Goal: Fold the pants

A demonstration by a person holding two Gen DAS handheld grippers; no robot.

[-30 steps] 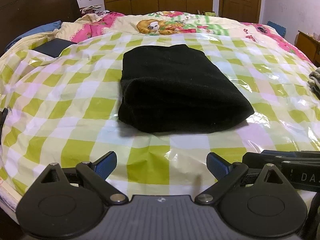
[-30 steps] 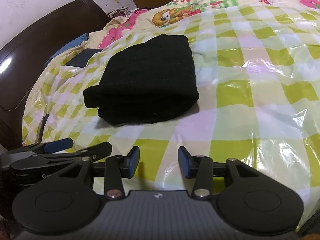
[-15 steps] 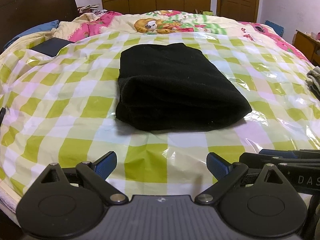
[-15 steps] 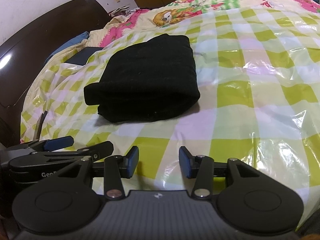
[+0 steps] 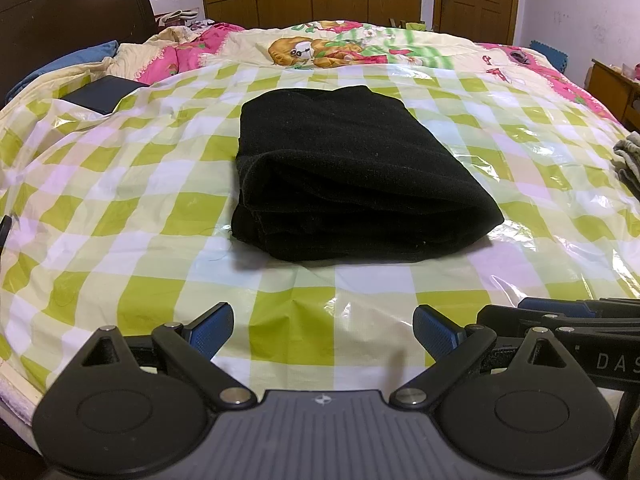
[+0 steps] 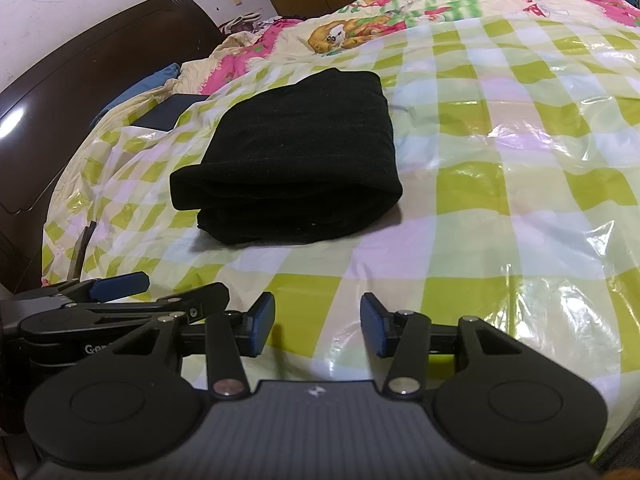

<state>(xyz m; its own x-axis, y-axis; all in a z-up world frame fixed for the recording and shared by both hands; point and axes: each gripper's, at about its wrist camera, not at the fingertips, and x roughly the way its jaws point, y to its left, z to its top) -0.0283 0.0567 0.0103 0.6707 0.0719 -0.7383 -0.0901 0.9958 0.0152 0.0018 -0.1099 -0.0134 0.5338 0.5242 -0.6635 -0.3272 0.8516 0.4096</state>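
Note:
The black pants [image 5: 348, 176] lie folded in a thick rectangular stack on the green-and-white checked plastic sheet [image 5: 140, 208] over the bed. They also show in the right wrist view [image 6: 296, 176], left of centre. My left gripper [image 5: 323, 330] is open and empty, held over the near edge of the bed, well short of the pants. My right gripper [image 6: 318, 326] is open and empty, also near the bed's front edge. Each gripper shows at the side of the other's view: the right one [image 5: 568, 312], the left one [image 6: 116, 288].
A dark flat box [image 5: 104, 94] lies at the far left of the bed near a blue pillow [image 5: 68, 66]. A cartoon quilt [image 5: 320, 46] covers the far end. Grey cloth [image 5: 628, 160] lies at the right edge. A dark headboard [image 6: 80, 92] stands on the left.
Both grippers have drifted slightly; the view tilted up a little. The pants have not moved and both grippers stay open.

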